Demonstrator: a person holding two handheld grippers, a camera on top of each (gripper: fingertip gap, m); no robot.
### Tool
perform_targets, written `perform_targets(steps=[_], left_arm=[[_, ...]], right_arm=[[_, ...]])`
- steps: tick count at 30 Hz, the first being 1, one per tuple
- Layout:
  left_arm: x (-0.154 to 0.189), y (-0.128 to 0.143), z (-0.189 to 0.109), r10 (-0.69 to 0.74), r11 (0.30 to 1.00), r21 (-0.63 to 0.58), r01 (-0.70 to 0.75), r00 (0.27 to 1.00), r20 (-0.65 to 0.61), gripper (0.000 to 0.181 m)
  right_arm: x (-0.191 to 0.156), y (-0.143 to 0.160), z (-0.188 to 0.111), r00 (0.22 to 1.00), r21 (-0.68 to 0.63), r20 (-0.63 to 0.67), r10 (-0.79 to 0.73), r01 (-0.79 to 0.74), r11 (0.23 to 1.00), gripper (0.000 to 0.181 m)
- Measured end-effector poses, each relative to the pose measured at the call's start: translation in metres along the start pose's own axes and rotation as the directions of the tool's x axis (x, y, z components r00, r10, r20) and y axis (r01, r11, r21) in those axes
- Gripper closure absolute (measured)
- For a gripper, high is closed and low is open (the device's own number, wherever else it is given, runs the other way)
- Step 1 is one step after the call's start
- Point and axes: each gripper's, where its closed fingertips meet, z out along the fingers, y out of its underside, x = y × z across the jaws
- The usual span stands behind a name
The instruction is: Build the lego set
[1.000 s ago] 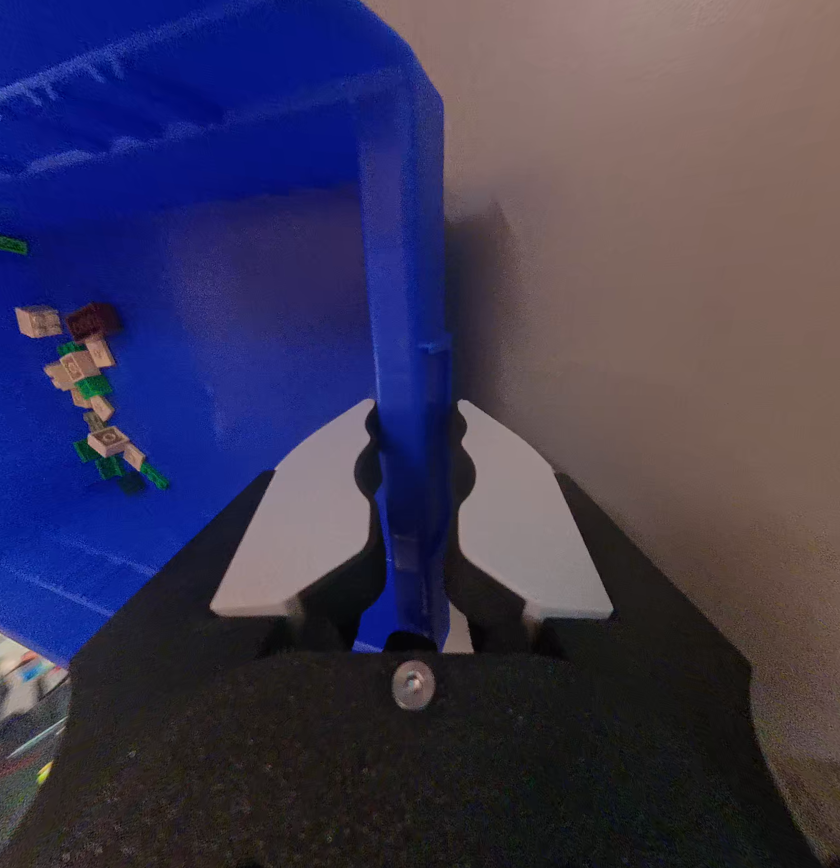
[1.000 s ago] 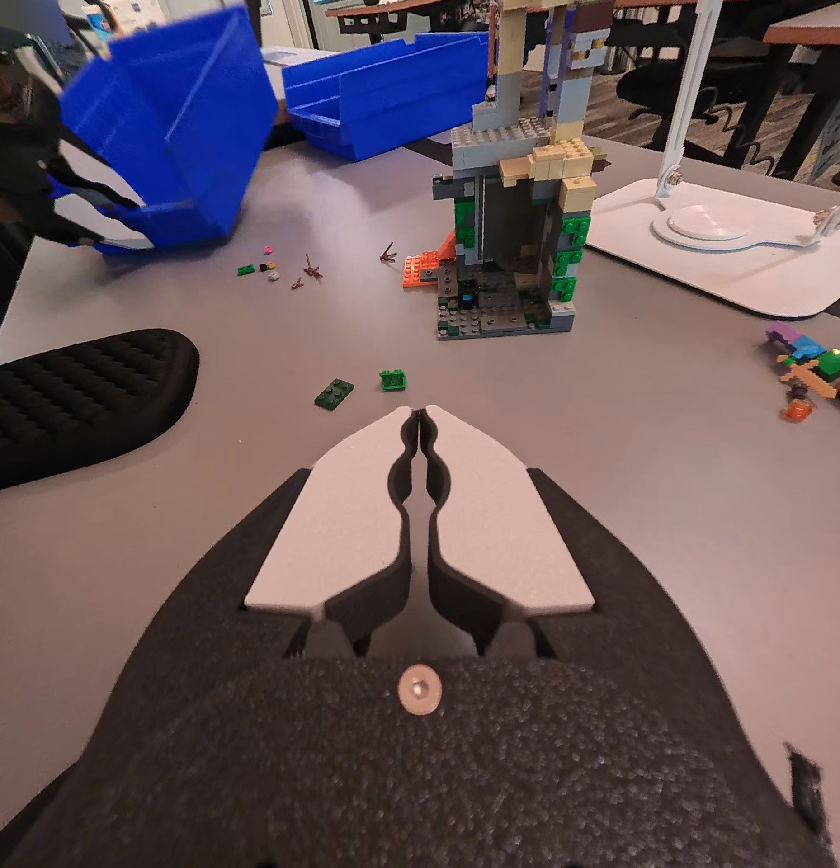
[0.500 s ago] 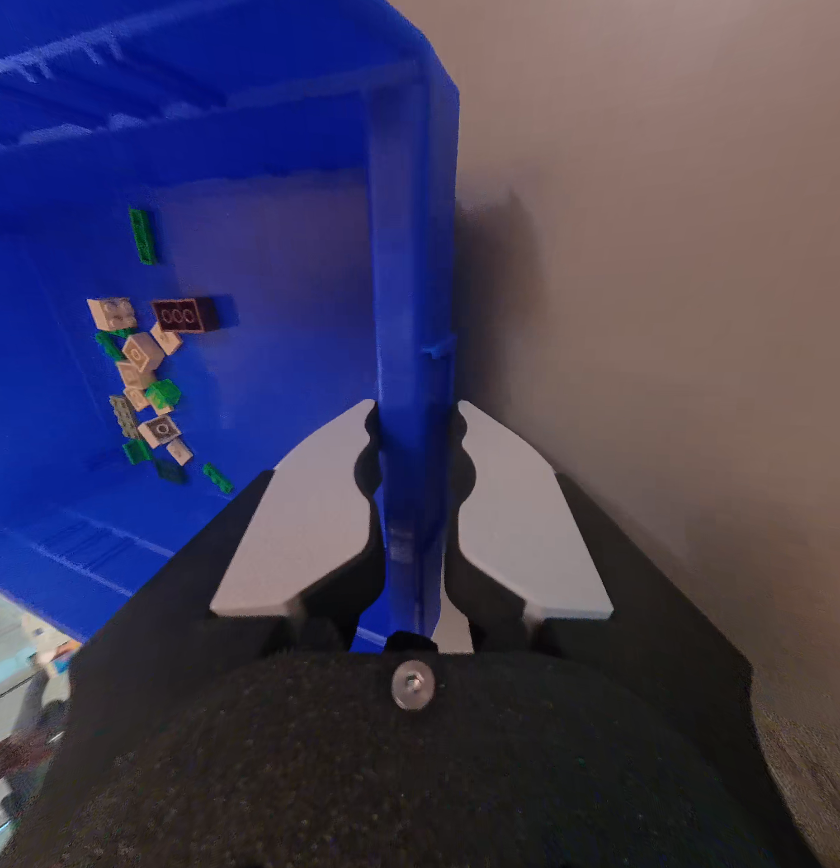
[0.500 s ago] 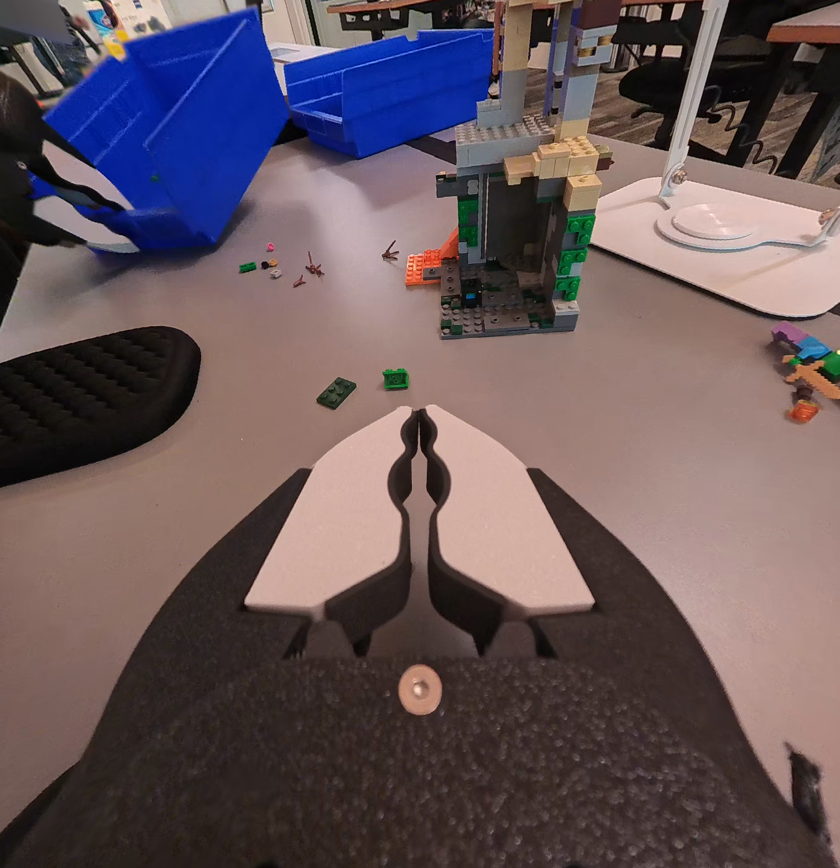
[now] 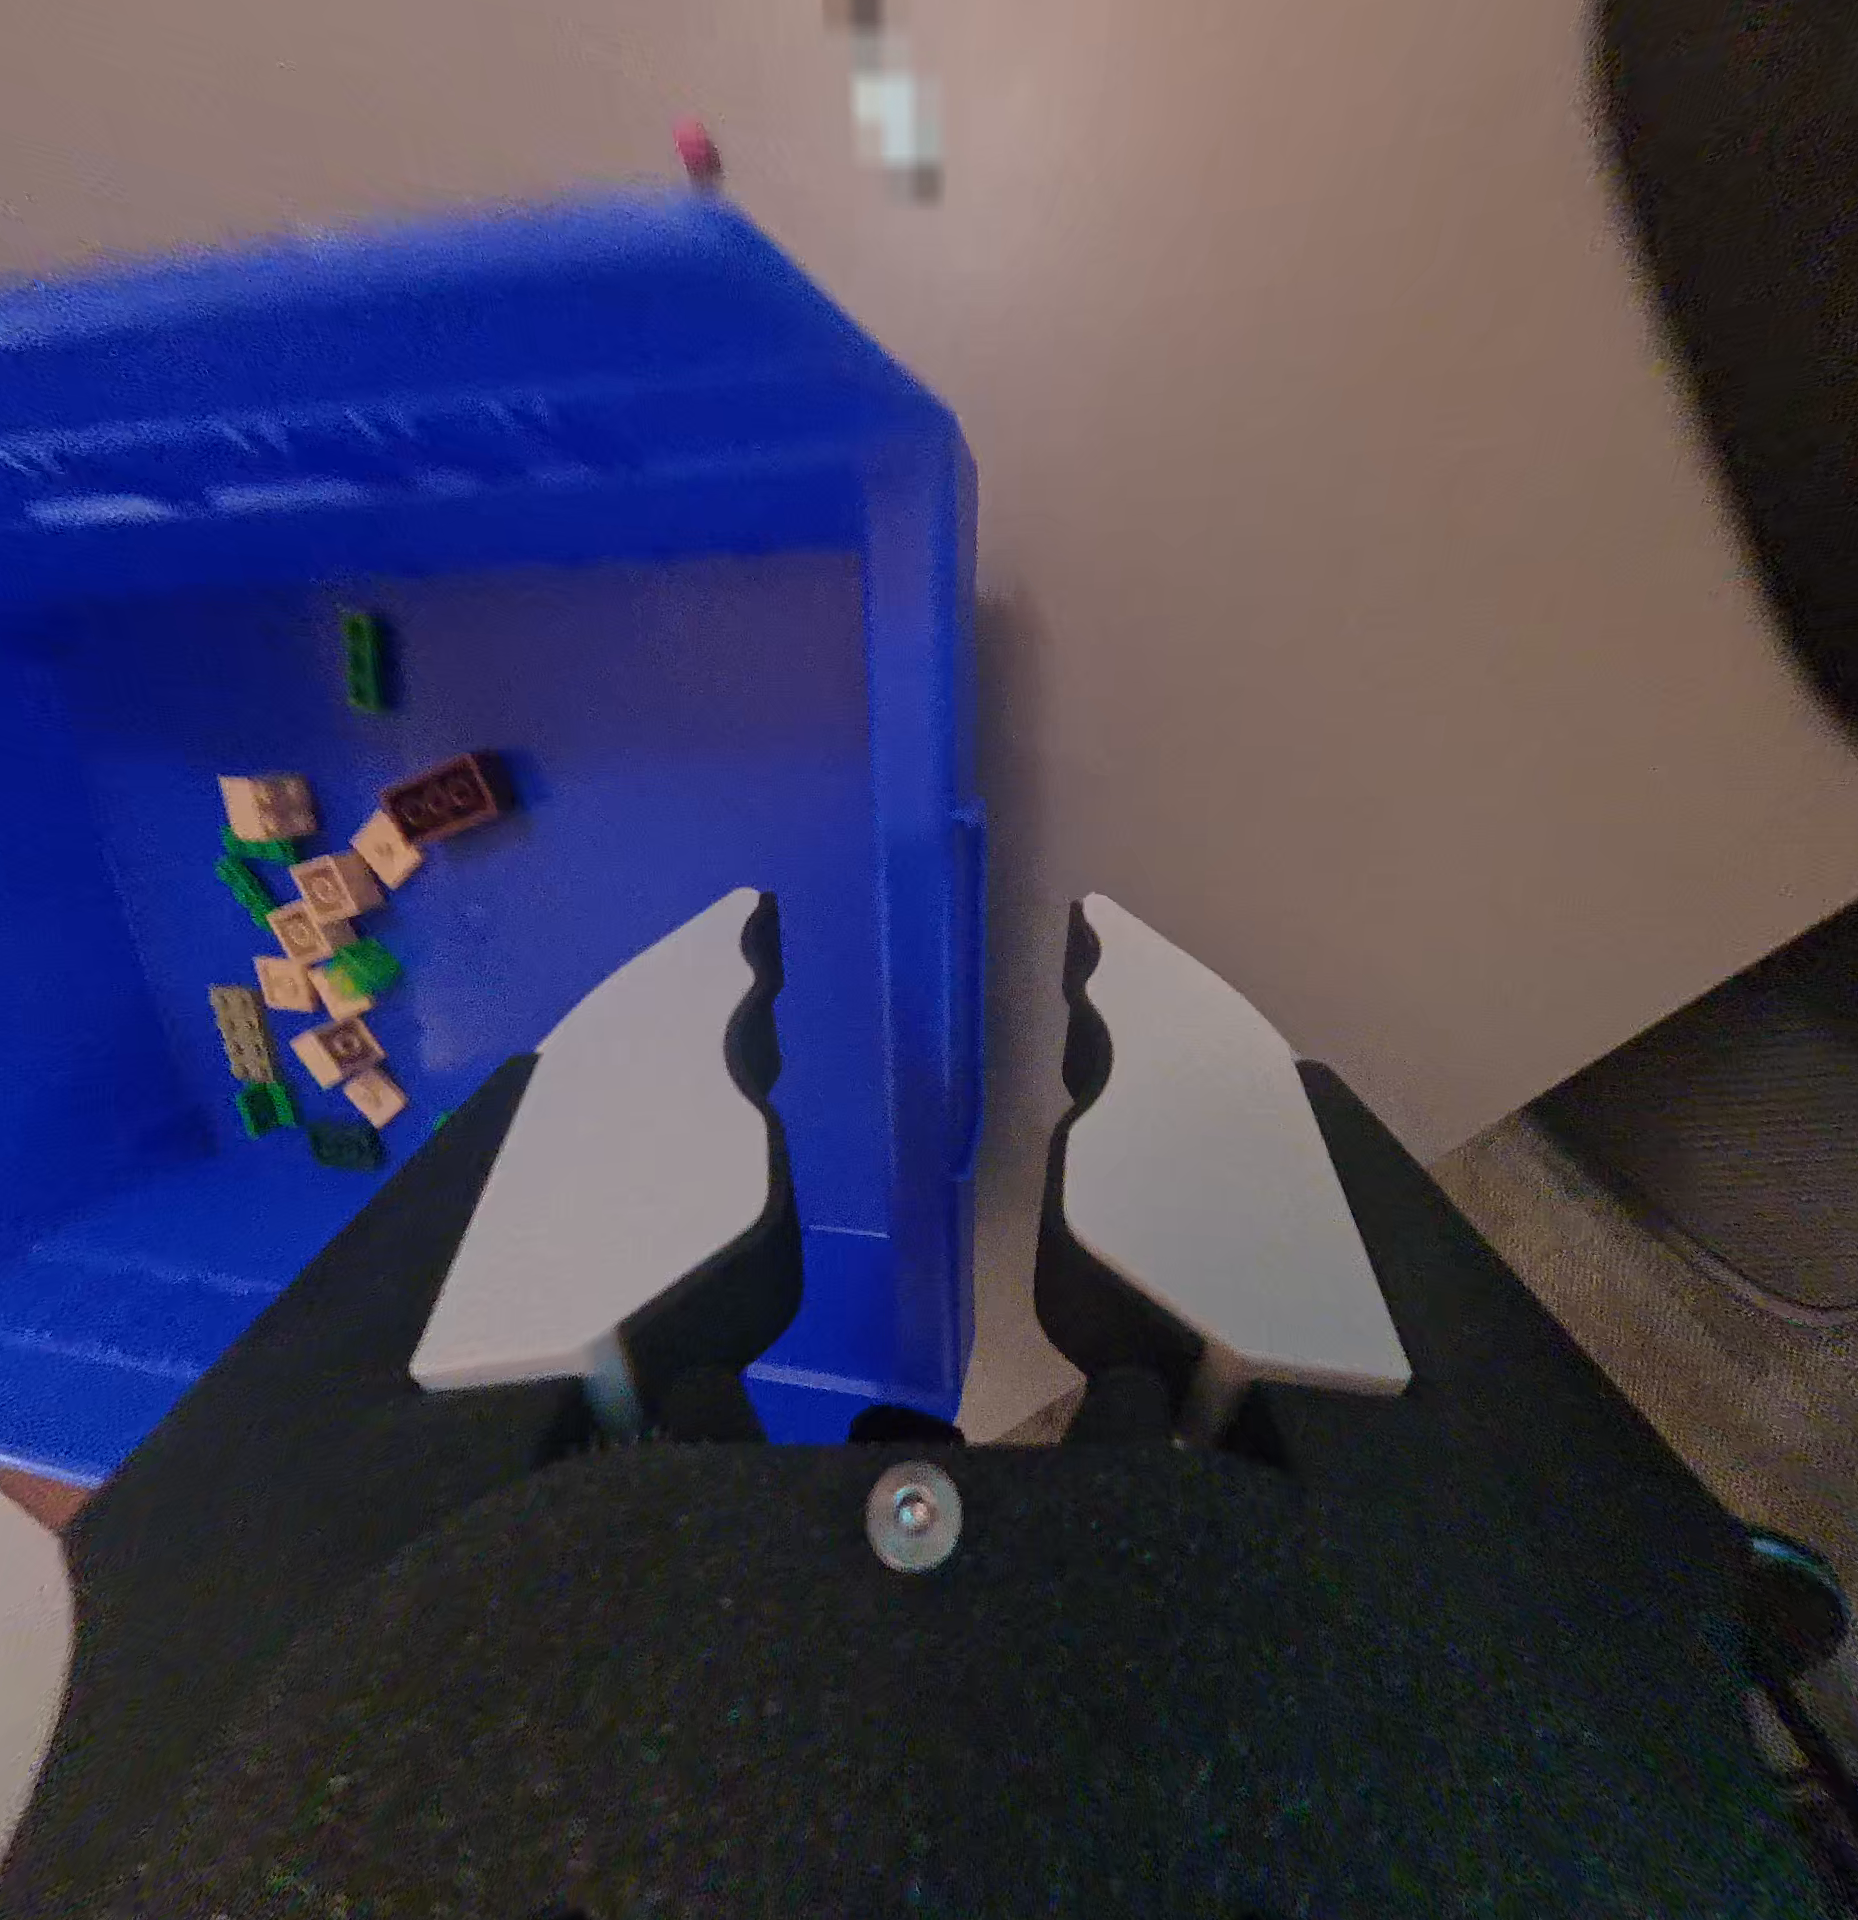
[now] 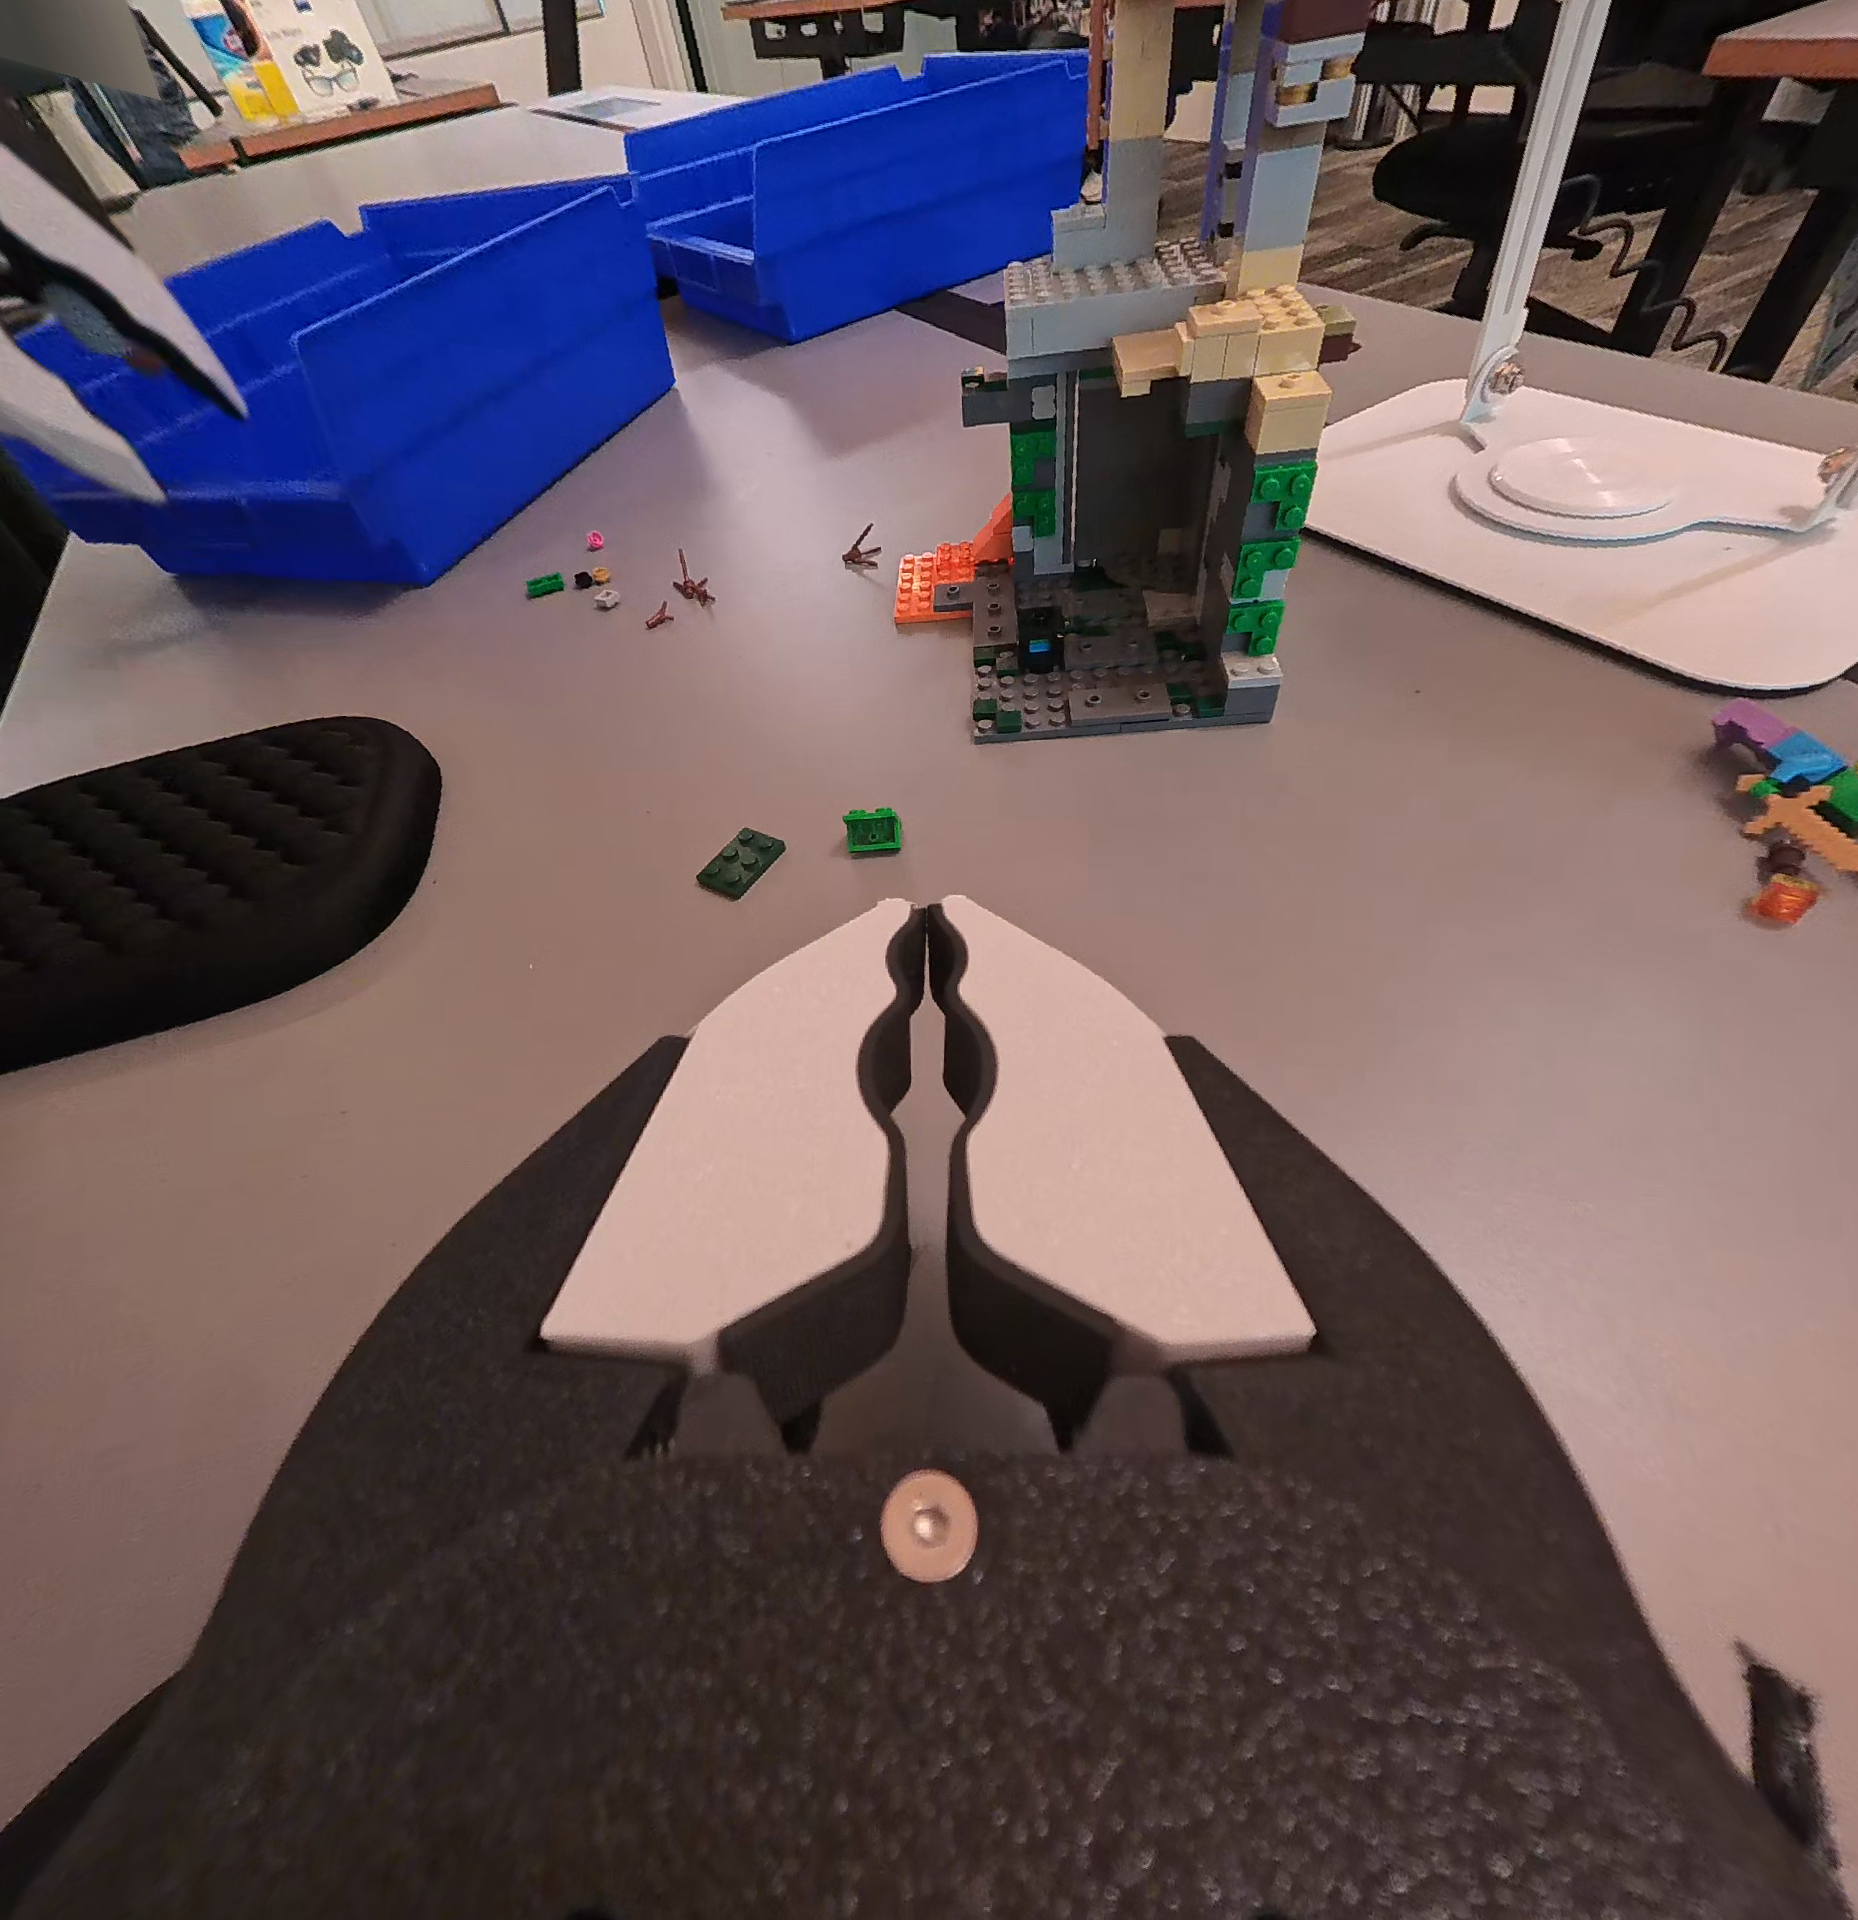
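Your build is well under way but not finished, judging from what lies about: at the far left your left hand-held gripper (image 5: 914, 935) has its jaws spread wide on either side of the side wall of the near blue bin (image 5: 909, 831), gripping nothing, and the bin now sits flat on the desk (image 6: 1320, 987) at its left edge. Inside it a small cluster of loose bricks (image 5: 317, 956), tan, green, grey and one dark brown, lies on the floor toward the left, so parts are waiting to be used. A black textured pad (image 6: 166, 873) sits on the desk nearer you. Right of the bin is a scatter of tiny pieces (image 6: 618, 582): a green one, a pink one, some dark reddish-brown spiky bits. Toward the middle, a dark green plate (image 6: 741, 861) and a bright green brick (image 6: 872, 832) lie just ahead of your right hand-held gripper (image 6: 926, 912), whose jaws are closed together with nothing between them. Beyond them stands the lego tower (image 6: 1143, 499), upright, with a grey studded base, green bricks up its edges, tan blocks higher up and an orange plate at its left foot; its top runs out of view, so you cannot tell how complete it is there. A second blue bin (image 6: 852, 218) sits behind. To the right, a white stand base (image 6: 1590, 551) lies close beside the tower and could crowd work on that side, and at the far right a colourful small assembly (image 6: 1808, 800) lies apart, not yet joined.
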Motion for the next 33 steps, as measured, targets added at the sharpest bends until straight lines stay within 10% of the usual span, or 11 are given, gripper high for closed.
perform_targets(steps=[5, 14, 33], left_arm=[[-0.056, -0.035, -0.021, -0.089, 0.98, 0.183, 0.082, 0.996, 0.028, 0.138], [-0.131, -0.029, 0.047, -0.11, 0.993, 0.031, 0.111, 0.993, -0.044, 0.145], [-0.139, -0.015, 0.078, -0.179, 0.984, -0.029, 0.177, 0.972, -0.155, 0.173]], right_arm=[[-0.001, 0.0, 0.001, 1.0, -0.003, 0.005, -0.003, 0.003, 1.0, 0.181], [0.001, 0.002, 0.0, 1.0, -0.008, 0.0, -0.003, 0.003, 1.0, 0.181], [0.001, 0.0, -0.001, 1.0, 0.002, 0.005, 0.005, -0.005, 1.0, 0.181]])
